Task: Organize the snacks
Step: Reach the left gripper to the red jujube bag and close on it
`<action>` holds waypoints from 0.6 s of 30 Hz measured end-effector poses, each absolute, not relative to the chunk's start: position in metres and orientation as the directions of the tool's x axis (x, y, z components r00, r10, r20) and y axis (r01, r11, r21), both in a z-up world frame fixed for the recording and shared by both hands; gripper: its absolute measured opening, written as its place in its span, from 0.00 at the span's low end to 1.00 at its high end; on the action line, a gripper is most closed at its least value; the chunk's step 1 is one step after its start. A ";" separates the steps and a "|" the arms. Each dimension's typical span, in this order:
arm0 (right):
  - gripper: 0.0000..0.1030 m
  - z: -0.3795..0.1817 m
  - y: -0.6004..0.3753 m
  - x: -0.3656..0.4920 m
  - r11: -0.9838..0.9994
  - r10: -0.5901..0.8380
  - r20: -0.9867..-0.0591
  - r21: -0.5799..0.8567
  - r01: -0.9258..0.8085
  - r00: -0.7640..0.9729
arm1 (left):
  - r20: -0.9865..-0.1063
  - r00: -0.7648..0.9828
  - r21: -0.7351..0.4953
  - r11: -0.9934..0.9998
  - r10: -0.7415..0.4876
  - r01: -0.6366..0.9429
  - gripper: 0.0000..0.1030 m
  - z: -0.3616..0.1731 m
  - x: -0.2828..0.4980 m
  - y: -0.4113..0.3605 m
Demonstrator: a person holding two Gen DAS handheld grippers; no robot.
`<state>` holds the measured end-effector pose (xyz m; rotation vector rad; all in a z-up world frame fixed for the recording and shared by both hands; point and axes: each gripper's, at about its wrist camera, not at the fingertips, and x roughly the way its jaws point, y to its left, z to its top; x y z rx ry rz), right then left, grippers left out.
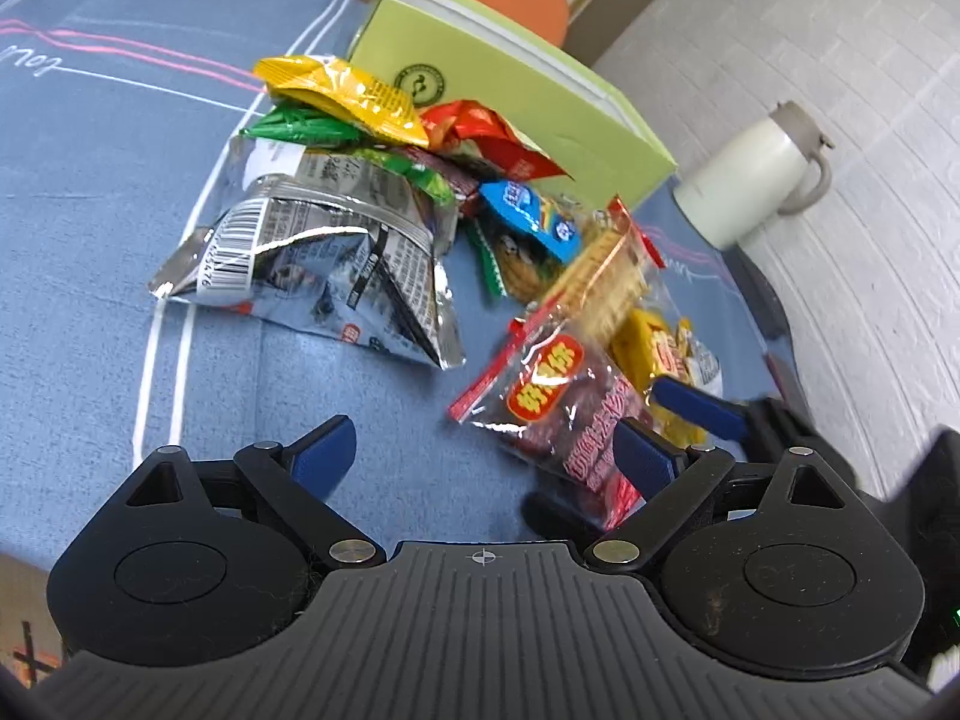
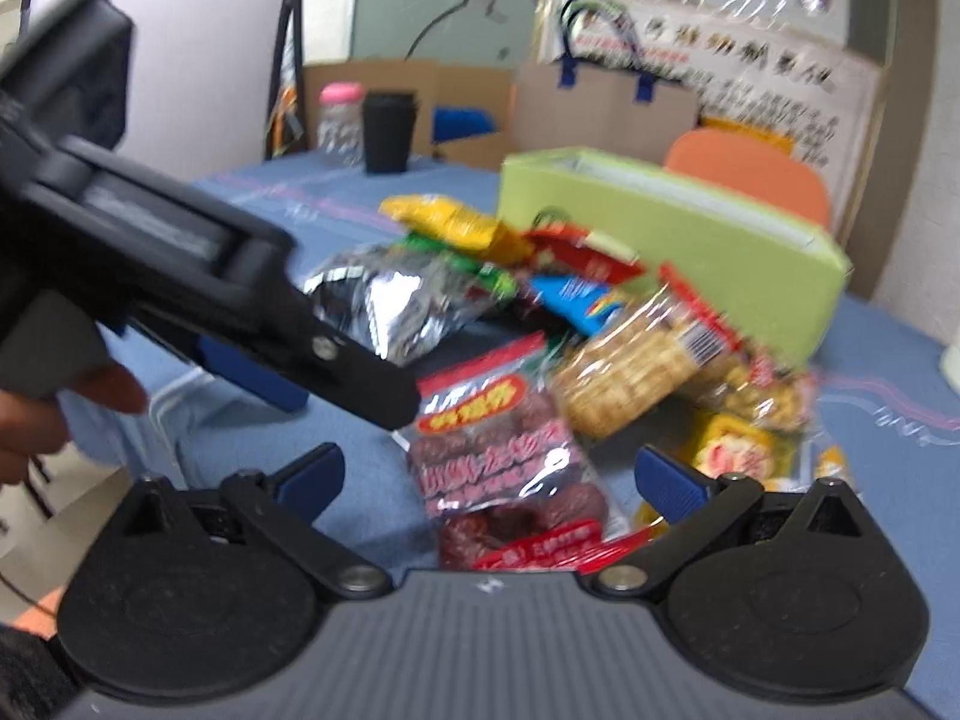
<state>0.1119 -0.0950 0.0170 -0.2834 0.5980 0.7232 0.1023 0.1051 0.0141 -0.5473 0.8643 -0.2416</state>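
Snacks lay heaped at the centre of both views on a table (image 1: 90,228) covered in blue cloth. In the left wrist view a crumpled silver bag (image 1: 312,264) sat left of centre, with a yellow packet (image 1: 342,90) and a green packet (image 1: 300,126) above it, a red packet (image 1: 492,138) and a blue packet (image 1: 528,210) to its right. A clear cracker pack (image 1: 606,276) leaned over a clear sausage pack (image 1: 564,408) with a red and yellow label in the lower right of the frame. Behind the heap, toward the top, stood a light green book (image 1: 540,102); a white flask (image 1: 756,180) stood at the right edge.

The left gripper (image 1: 486,450) hung with its blue fingers (image 1: 324,450) spread wide over bare cloth, nothing between them; the right-hand finger overlapped the sausage pack's edge, though contact could not be told. The right gripper (image 2: 492,474), seen in its own blurred view, also had its fingers (image 2: 672,480) wide apart, the sausage pack (image 2: 510,468) lying between them unpinched. In that view the left gripper's black body crossed the left side of the frame, held by a hand (image 2: 36,414).
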 end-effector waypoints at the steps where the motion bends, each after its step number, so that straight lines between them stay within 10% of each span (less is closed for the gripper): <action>1: 0.99 0.015 -0.094 0.111 0.719 0.539 -0.605 -0.033 -0.695 0.586 | -0.651 0.634 -0.554 0.833 -0.417 -0.021 0.79 0.013 0.104 0.103; 18: 0.99 0.014 -0.091 0.079 0.733 0.545 -0.603 0.004 -0.681 0.583 | -0.679 0.587 -0.536 0.844 -0.441 0.014 0.78 0.016 0.095 0.100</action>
